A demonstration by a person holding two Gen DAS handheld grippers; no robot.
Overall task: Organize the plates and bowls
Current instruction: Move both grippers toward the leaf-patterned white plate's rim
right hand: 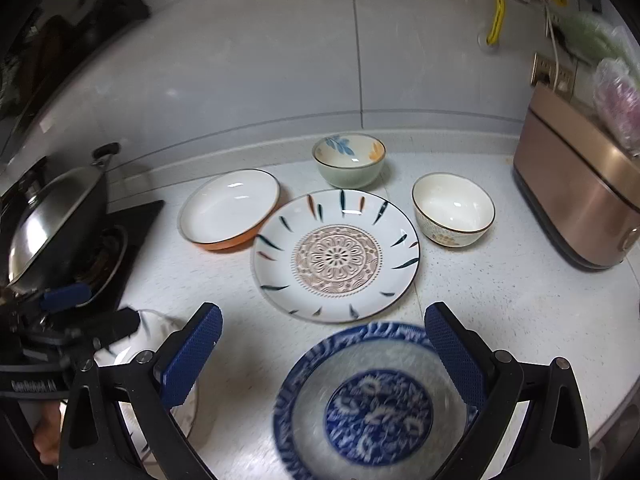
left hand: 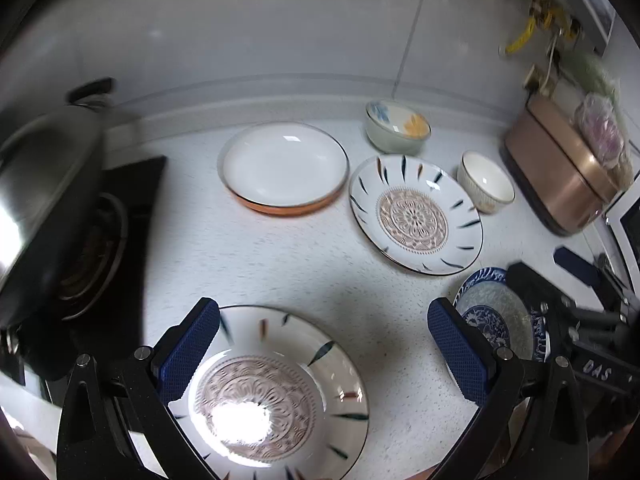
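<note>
On the worktop we hover both tongs spread, left tongs over a patterned plate, right tongs over the blue plate, and should pinch rims squarely before stacking.

Blue plate motion-blurred; wok cut off left.

Home kitchen, judging by speckled countertop, gas stove with lidded wok, tiled wall, copper-coloured appliance.
</note>
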